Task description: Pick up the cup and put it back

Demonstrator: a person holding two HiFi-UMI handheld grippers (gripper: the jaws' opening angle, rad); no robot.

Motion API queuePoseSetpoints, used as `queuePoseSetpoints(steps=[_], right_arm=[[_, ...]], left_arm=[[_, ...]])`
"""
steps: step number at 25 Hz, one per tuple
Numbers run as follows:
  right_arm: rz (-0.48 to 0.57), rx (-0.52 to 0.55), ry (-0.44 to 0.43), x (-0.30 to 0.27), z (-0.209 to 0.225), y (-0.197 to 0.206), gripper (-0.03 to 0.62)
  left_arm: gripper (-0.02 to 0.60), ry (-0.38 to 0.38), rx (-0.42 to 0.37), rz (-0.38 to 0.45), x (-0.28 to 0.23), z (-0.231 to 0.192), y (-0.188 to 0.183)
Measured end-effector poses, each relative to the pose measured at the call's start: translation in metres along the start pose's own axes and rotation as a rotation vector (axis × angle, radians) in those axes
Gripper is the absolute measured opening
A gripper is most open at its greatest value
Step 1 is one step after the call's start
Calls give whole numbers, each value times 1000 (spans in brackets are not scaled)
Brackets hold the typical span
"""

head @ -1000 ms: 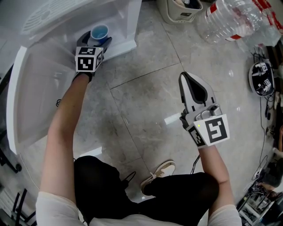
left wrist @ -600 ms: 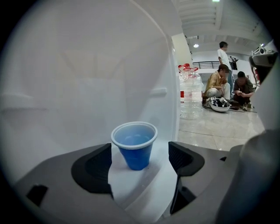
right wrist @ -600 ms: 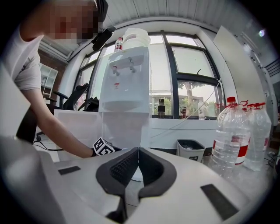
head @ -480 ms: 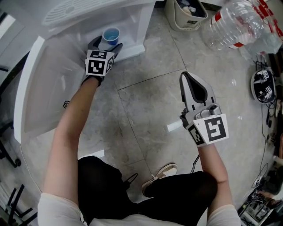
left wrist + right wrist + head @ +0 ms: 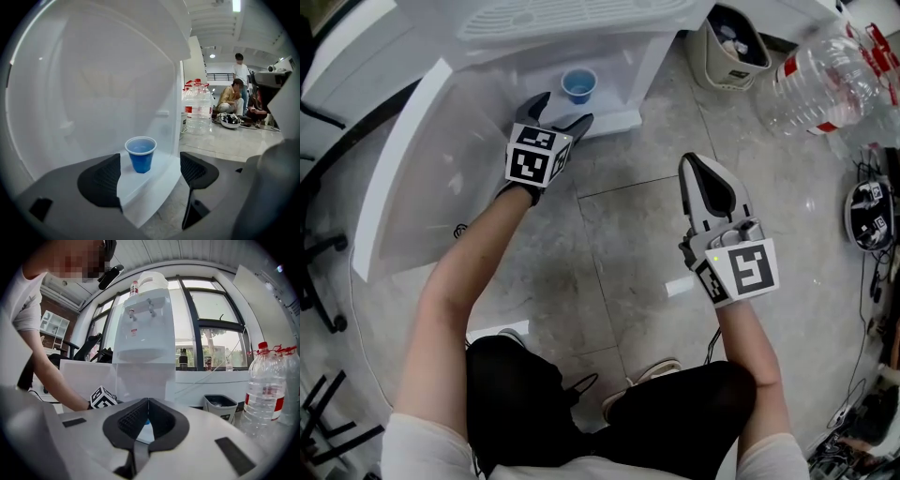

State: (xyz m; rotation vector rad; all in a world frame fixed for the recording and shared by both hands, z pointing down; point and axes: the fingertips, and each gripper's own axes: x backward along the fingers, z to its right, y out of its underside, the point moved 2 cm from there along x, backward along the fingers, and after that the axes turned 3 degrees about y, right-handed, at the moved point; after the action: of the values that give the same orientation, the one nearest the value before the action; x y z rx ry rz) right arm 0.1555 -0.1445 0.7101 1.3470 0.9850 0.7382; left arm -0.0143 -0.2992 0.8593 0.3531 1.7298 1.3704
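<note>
A blue cup [image 5: 578,84] stands upright on the white ledge inside the water dispenser's lower compartment [image 5: 609,117]. My left gripper [image 5: 562,110] is open just in front of it, its jaws apart and holding nothing. In the left gripper view the cup [image 5: 140,154] stands free beyond the two dark pads [image 5: 101,180], touching neither. My right gripper [image 5: 695,164] hangs shut over the floor at the right, well away from the cup. In the right gripper view its jaws [image 5: 146,416] press together, with the dispenser [image 5: 145,333] ahead.
The compartment's translucent door [image 5: 403,178] stands open at the left. A waste bin [image 5: 731,42] and large water bottles [image 5: 825,80] sit to the right of the dispenser. Cables and gear [image 5: 870,202] lie at the far right. People [image 5: 232,101] sit in the background.
My left gripper has drawn back from the cup, which stays on the ledge, and its jaws no longer flank it. The right gripper has held still.
</note>
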Motion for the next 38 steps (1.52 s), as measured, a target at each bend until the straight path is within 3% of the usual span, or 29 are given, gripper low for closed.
queuePoseSetpoints(steps=[5, 11, 16, 19, 23, 30, 38], right_arm=[[8, -9, -4, -10, -3, 0, 21], [-7, -23, 9, -12, 1, 7, 20], [-12, -33, 26, -10, 10, 11, 20], [-13, -57, 37, -8, 13, 5, 20], [-33, -83, 34, -7, 5, -11, 20], [-171, -58, -71, 26, -28, -43, 20], [-332, -142, -15, 86, -60, -86, 20]], left_arm=[[382, -11, -5, 20, 14, -1, -1], [248, -7, -8, 31, 11, 2, 1], [75, 34, -18, 8, 2, 9, 9], [32, 42, -16, -11, 8, 12, 11], [25, 33, 62, 16, 23, 14, -3], [25, 19, 174, 10, 81, 49, -24], [25, 98, 145, -77, 163, 100, -71]])
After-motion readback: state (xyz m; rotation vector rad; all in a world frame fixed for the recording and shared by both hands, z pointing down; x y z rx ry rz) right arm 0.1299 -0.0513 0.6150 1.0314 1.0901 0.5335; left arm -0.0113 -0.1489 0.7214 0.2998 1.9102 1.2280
